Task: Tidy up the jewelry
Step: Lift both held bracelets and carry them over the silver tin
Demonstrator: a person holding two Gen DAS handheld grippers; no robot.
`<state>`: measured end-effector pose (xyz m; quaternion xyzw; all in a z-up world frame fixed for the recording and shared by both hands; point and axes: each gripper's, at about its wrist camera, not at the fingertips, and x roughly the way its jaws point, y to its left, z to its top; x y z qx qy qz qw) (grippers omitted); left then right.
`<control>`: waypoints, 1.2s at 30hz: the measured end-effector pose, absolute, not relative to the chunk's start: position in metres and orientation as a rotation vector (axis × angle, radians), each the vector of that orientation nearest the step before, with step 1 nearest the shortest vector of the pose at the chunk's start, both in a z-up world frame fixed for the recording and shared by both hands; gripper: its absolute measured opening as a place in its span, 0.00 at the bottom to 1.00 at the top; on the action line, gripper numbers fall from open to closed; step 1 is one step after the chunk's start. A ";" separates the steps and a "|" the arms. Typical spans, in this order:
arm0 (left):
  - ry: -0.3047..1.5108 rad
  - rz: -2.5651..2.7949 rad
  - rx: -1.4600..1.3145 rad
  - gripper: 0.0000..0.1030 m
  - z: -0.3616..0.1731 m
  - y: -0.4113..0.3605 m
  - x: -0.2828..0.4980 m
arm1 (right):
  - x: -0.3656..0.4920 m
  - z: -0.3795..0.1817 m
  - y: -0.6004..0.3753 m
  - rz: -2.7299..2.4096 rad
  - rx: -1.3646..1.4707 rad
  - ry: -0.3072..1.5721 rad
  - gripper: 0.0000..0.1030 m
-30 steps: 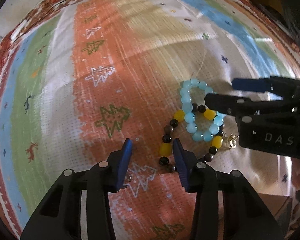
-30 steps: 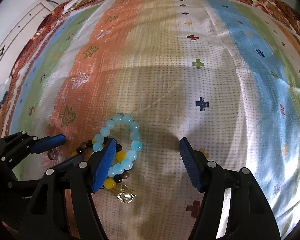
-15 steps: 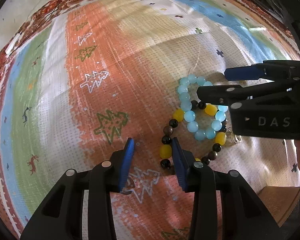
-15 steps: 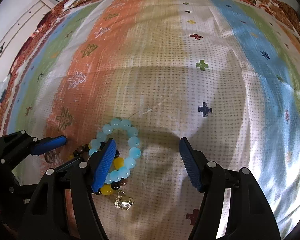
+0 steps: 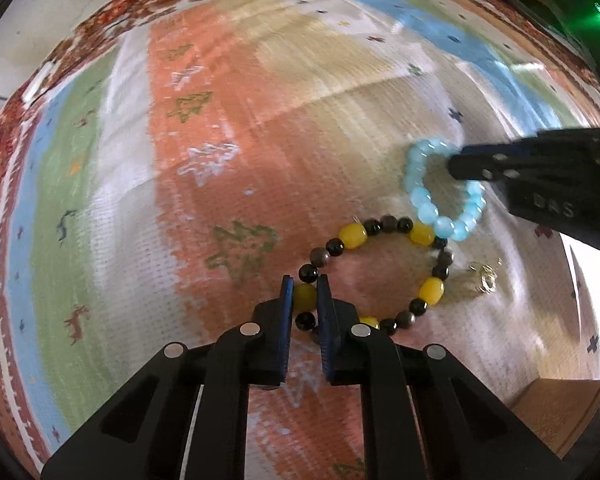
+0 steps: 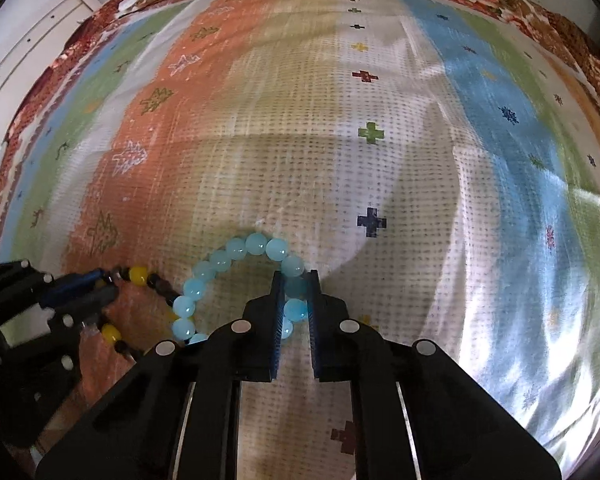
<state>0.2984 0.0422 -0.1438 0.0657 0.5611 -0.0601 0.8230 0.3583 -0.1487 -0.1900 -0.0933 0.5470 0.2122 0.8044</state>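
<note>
Left claw: the black two-finger left claw (image 5: pixel 304 294) with blue pads is narrowed onto a yellow bead of the yellow-and-black beaded bracelet (image 5: pixel 380 272), gripping it at the loop's near left edge.
Yellow-and-black bracelet: a loop of round yellow, black and brown beads lying on the cloth, mostly over the orange stripe; in the right wrist view it shows at the far left (image 6: pixel 138 276), pinched by the left claw there.
Gold charm: a small gold-coloured metal charm (image 5: pixel 485 280) lies just beside the right side of that loop, on the pale part of the cloth.
Blue bracelet: the loop of translucent light-blue round beads (image 5: pixel 428 208) sits farther off and to the right of the yellow-and-black one, its near edge touching or just beside a yellow bead.
Right claw: the black right claw (image 6: pixel 296 284) with blue pads is narrowed onto beads on the right side of the light-blue loop (image 6: pixel 236 248).
Surface: a striped woven cloth (image 6: pixel 380 160) in orange, beige, blue and green bands with small cross and tree figures.
Wooden piece: a brown wooden corner (image 5: pixel 560 412) shows at the near right.
</note>
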 end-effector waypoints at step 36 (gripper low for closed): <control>0.870 -0.068 -0.117 0.11 -0.016 0.060 0.219 | 0.242 -0.073 -0.143 0.649 -0.222 0.896 0.12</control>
